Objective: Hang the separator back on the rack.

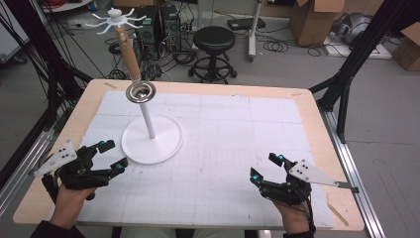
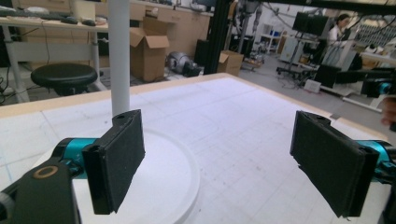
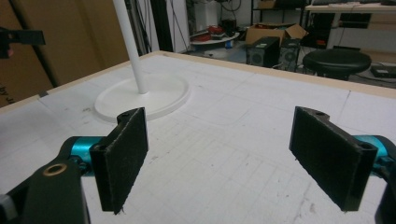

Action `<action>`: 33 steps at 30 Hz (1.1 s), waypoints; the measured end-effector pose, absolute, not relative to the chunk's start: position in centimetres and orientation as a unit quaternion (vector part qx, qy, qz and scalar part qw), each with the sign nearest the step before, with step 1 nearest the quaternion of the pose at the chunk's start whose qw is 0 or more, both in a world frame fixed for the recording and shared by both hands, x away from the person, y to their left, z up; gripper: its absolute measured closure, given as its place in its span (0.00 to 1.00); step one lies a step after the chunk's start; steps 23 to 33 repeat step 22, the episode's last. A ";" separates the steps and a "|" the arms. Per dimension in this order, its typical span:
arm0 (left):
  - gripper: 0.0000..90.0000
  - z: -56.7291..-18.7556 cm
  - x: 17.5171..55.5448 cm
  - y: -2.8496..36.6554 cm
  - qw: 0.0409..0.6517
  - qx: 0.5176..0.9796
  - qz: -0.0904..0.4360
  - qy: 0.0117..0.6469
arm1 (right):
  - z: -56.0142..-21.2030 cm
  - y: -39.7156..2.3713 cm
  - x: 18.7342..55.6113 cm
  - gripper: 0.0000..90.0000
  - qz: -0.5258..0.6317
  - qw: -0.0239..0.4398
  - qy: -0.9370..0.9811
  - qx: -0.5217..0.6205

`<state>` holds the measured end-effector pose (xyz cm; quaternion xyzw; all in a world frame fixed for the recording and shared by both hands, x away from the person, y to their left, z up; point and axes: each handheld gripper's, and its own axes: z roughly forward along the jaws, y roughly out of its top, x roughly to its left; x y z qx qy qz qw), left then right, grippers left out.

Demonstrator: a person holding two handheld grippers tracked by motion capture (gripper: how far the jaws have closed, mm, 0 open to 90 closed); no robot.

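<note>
A white stand rises at the table's left middle: round base (image 1: 152, 140), thin pole (image 1: 147, 119), a metal ring (image 1: 140, 92) around the pole, a wooden section (image 1: 129, 54) and a white spoked top (image 1: 118, 19). My left gripper (image 1: 114, 155) rests low at the front left, just left of the base, open with nothing between its jaws. In the left gripper view its open jaws (image 2: 219, 163) frame the base (image 2: 163, 177) and pole (image 2: 119, 56). My right gripper (image 1: 265, 167) stands open and empty at the front right. The right gripper view (image 3: 219, 158) shows the base (image 3: 144, 98) farther off.
A white gridded mat (image 1: 228, 139) covers the wooden table (image 1: 317, 124). Beyond the far edge stand a black stool (image 1: 214, 42), computer cases and cardboard boxes (image 1: 312, 17). Black frame posts (image 1: 346, 74) flank the table on both sides.
</note>
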<state>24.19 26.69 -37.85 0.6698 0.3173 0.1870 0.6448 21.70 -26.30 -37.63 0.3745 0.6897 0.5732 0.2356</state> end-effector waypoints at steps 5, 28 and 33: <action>0.20 -37.9 24.1 26.6 0.647 0.668 0.186 0.317 | -37.7 -26.3 21.6 0.20 0.572 0.238 0.690 0.376; 0.20 -38.3 24.3 26.5 0.647 0.670 0.179 0.318 | -38.0 -26.3 21.5 0.20 0.566 0.242 0.691 0.379; 0.20 -38.3 24.3 26.5 0.647 0.670 0.179 0.318 | -38.0 -26.3 21.5 0.20 0.566 0.242 0.691 0.379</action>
